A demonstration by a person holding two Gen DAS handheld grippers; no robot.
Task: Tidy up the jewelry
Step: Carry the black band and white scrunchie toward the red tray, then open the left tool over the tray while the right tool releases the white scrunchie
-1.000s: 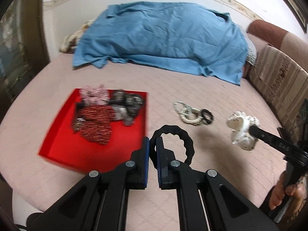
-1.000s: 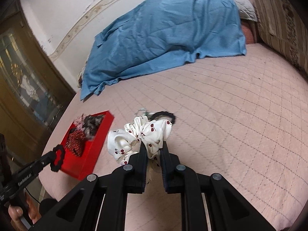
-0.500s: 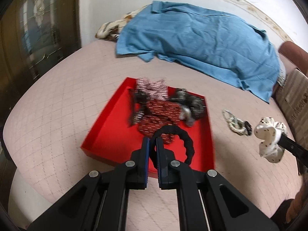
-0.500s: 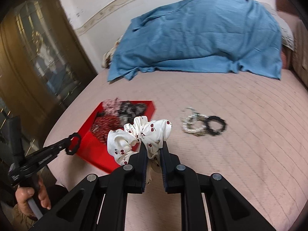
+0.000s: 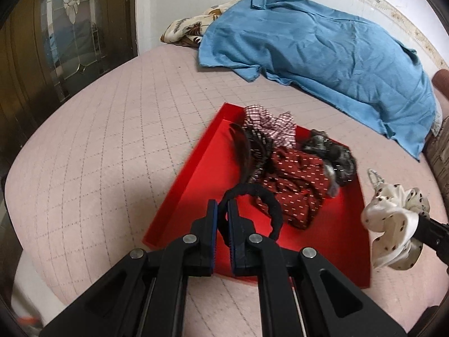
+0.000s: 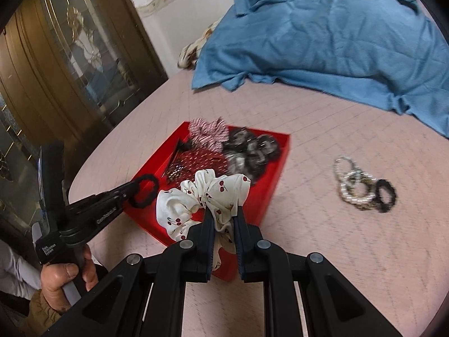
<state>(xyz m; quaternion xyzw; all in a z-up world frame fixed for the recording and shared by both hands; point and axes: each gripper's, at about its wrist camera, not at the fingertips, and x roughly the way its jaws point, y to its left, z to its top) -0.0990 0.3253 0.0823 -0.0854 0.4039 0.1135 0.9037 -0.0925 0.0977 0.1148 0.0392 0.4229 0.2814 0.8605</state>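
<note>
A red tray (image 5: 190,185) (image 6: 277,165) lies on the pink quilted bed and holds several scrunchies and hair clips. My left gripper (image 5: 222,209) (image 6: 127,193) is shut on a black hair tie (image 5: 266,202) (image 6: 144,193), held over the tray's near left part. My right gripper (image 6: 223,216) (image 5: 421,224) is shut on a white cherry-print scrunchie (image 6: 202,199) (image 5: 393,221), held above the tray's near right edge. A pile of bead bracelets (image 6: 352,185) and a black hair tie (image 6: 385,195) lie on the bed to the right of the tray.
A blue cloth (image 5: 322,53) (image 6: 331,36) covers a mound at the back of the bed, over a floral cloth (image 5: 185,29). A dark glazed door (image 6: 56,64) stands to the left. The bed edge (image 5: 25,252) runs close on the left.
Both grippers have swung left with their items, from the bracelet pile toward the red tray, and now hang over it. Their grips have not changed.
</note>
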